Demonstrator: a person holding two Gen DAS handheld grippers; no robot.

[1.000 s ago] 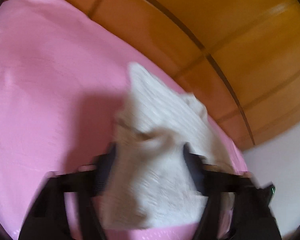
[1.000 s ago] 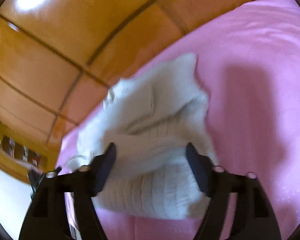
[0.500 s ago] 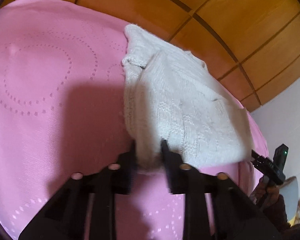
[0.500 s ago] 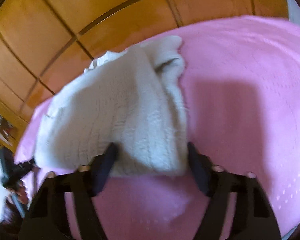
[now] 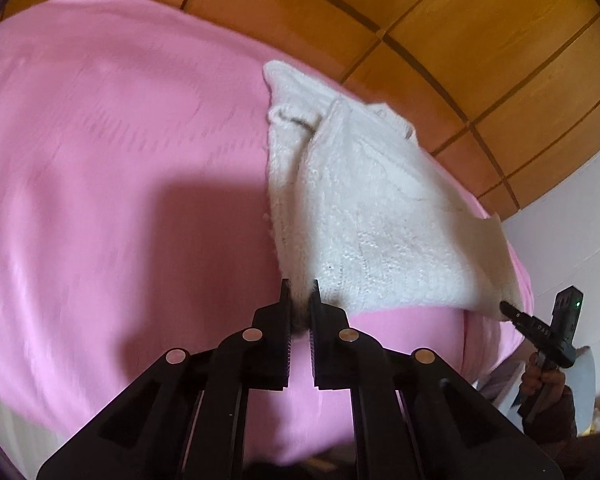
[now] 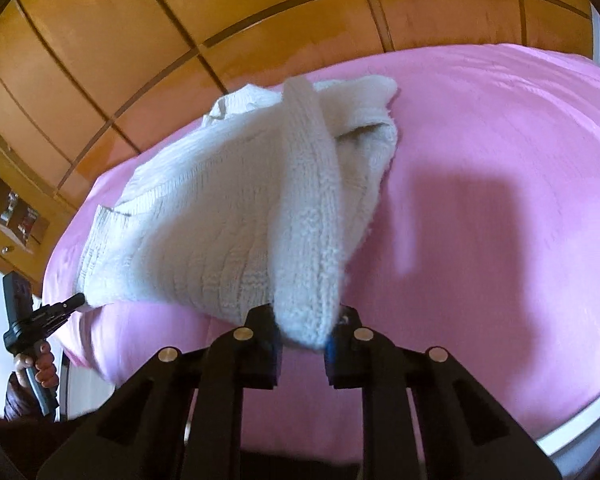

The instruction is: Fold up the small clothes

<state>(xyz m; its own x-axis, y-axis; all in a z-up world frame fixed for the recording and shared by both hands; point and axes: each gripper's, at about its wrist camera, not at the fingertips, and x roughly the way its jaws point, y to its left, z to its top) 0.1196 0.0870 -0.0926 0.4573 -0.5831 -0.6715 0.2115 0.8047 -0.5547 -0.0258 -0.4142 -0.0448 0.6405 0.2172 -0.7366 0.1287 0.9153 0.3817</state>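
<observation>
knitted white garment is laid near the far edge of a pink bedspread, with wooden panelling behind it. its near hem is gripped at both corners. the left gripper is seen with its jaws just closed and now nearly together, a thin pinch of the hem's corner caught between the pads. the right gripper is also seen with jaws that have just been closing, now clamped on a thicker rolled bunch of knit, probably a sleeve or a doubled edge, so a wider gap is left.

the garment is judged soft, light and limp, with a loose fluffy knit that is likely to stretch and sag between the two holds and to snag on hard edges. it is best held at the hem corners, well into the fabric, since a shallow pinch on fuzzy yarn could be pulled free. even tension is advised when it is lifted.
</observation>
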